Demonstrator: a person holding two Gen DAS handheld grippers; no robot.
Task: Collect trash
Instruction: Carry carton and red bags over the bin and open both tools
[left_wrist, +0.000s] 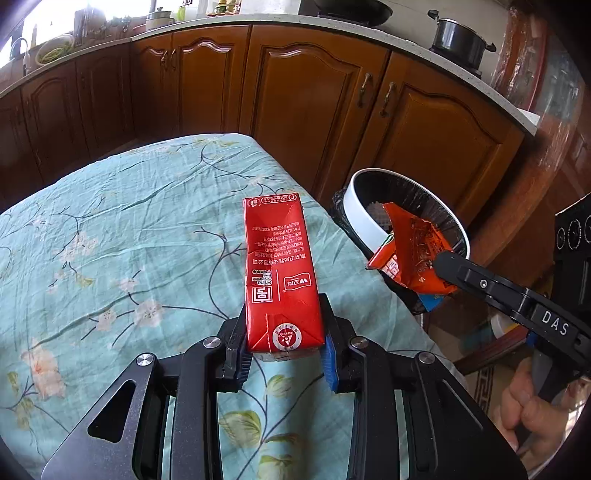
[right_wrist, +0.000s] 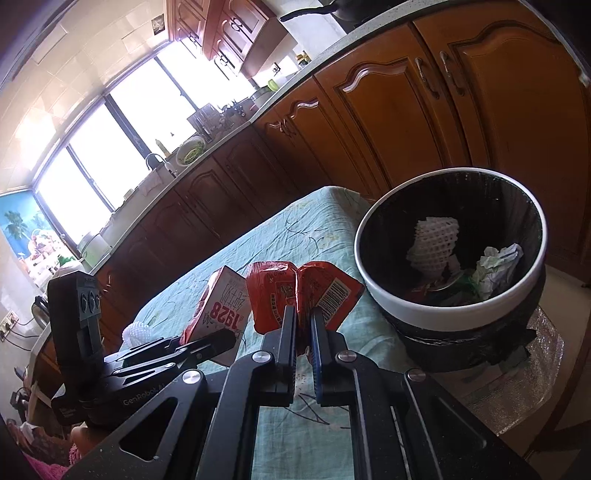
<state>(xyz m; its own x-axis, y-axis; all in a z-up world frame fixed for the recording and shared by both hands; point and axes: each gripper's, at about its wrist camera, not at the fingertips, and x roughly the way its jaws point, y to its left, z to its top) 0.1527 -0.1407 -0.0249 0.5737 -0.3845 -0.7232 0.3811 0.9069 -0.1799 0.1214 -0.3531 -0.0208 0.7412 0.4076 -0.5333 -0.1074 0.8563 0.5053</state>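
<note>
My left gripper (left_wrist: 286, 345) is shut on a red milk carton (left_wrist: 279, 273) and holds it above the floral tablecloth (left_wrist: 110, 229). The carton also shows in the right wrist view (right_wrist: 221, 310), held by the left gripper (right_wrist: 207, 341). My right gripper (right_wrist: 303, 317) is shut on a crumpled red snack wrapper (right_wrist: 291, 288), held near the rim of the trash bin (right_wrist: 447, 306). In the left wrist view the right gripper (left_wrist: 439, 264) holds the wrapper (left_wrist: 413, 251) in front of the bin (left_wrist: 360, 206). The bin holds white foam netting (right_wrist: 434, 236) and crumpled paper (right_wrist: 498, 266).
The white-rimmed bin with a black liner stands on the floor beside the table's right edge. Wooden kitchen cabinets (left_wrist: 314, 96) run behind the table. A white foam net (right_wrist: 138, 330) lies on the table near the left gripper. A pot (left_wrist: 460, 37) sits on the counter.
</note>
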